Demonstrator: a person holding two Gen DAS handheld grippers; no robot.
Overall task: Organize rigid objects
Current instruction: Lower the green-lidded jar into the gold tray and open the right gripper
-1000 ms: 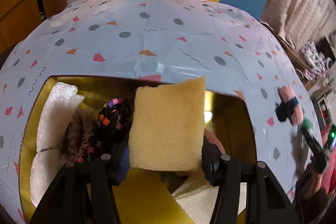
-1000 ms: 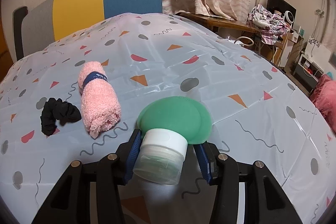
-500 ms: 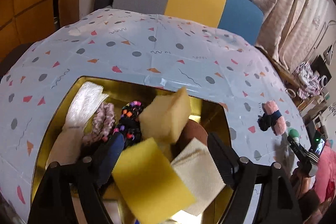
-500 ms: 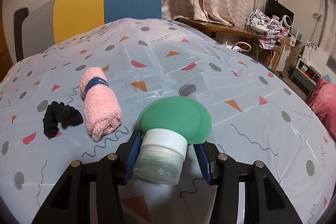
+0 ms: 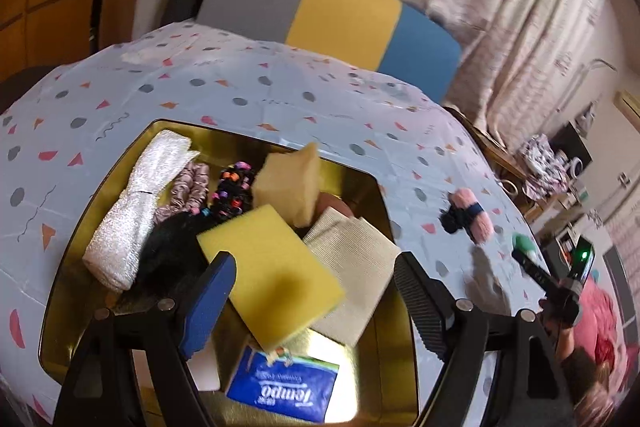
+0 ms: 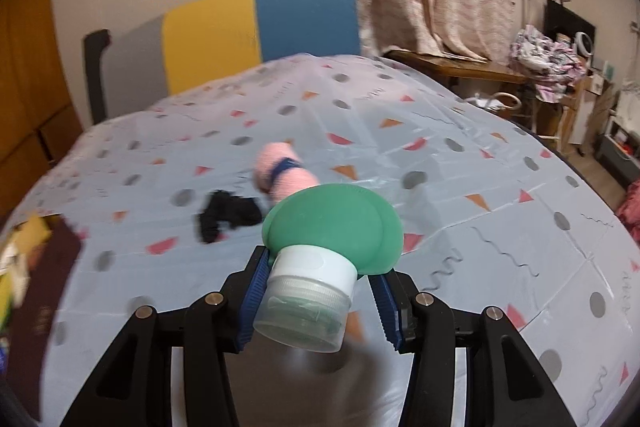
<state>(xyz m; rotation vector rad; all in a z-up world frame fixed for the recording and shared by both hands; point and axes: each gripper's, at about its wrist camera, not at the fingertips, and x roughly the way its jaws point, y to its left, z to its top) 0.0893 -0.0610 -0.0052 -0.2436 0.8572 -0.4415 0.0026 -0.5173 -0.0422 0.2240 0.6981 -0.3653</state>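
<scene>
**Sponge dropped in box; bottle held over tabletop**

Since a second ago the tan sponge (image 5: 289,183) has left the left hand-held gripper (image 5: 314,297) and now lies tilted in the gold box (image 5: 400,379), centre frame, leaning over the yellow sponge (image 5: 276,275). Left jaws stand wide apart, holding nothing, raised above the box's near half.

Box contents, left wrist view:
- white towel (image 5: 132,215) along the left side
- pink scrunchie (image 5: 188,191) just beside it
- beaded band (image 5: 232,191) right of that, touching the tan sponge
- black fabric (image 5: 168,259) under the left finger
- beige cloth (image 5: 356,267) right of the yellow sponge
- blue tissue pack (image 5: 286,391) at bottom centre

Right hand-held gripper (image 6: 320,301): unchanged grip, jaws clamped on the white-capped neck of a green bottle (image 6: 332,227), bottle's clear cap end toward the camera, carried above the tabletop (image 6: 500,207). View has swung left and is blurred with motion; the box edge shows at the far left of the frame.

On the tabletop, upper middle of the right wrist view: pink towel roll (image 6: 284,175) with a dark band, and a black scrunchie (image 6: 224,215) just beside it, lower left. Both appear at right in the left wrist view, well apart from the box.
</scene>
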